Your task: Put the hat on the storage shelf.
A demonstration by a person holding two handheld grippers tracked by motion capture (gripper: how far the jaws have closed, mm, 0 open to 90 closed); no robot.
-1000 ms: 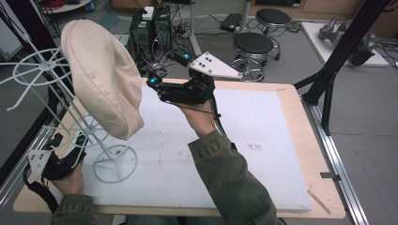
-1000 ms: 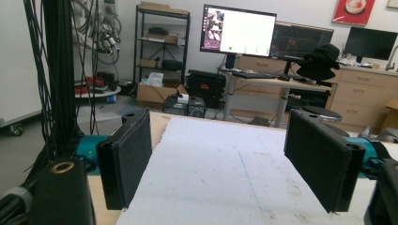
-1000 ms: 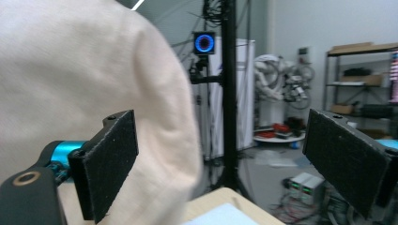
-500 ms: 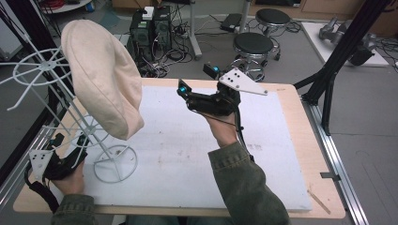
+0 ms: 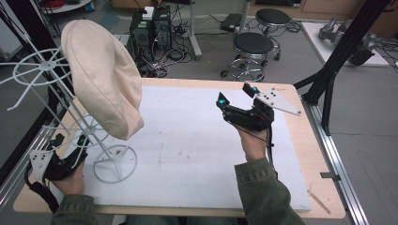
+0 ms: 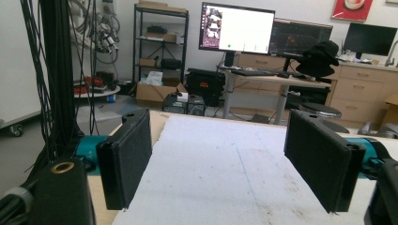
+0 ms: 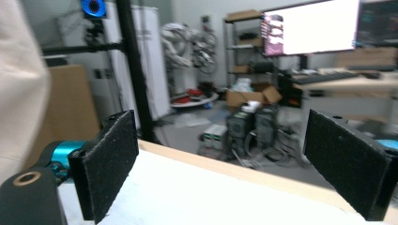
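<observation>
A cream fabric hat (image 5: 104, 77) hangs on a white wire stand (image 5: 115, 164) at the table's left side. My right gripper (image 5: 233, 95) is held above the white mat (image 5: 187, 140) right of centre, well apart from the hat. Its jaws are open with nothing between them. In the right gripper view the hat (image 7: 19, 93) shows at the left edge, beyond the open right gripper (image 7: 234, 164). My left gripper (image 5: 70, 141) rests low at the front left, beside the stand's round base. In its own view the left gripper (image 6: 230, 164) is open over bare mat.
The wooden table edge (image 5: 300, 140) runs along the right of the mat. Behind the table stand two black stools (image 5: 253, 47) and computer towers (image 5: 150, 28) with cables. A black frame leg (image 5: 338, 65) slants down at the right.
My right gripper has moved to the right, away from the hat, with its jaws open. The left gripper and the hat have stayed put.
</observation>
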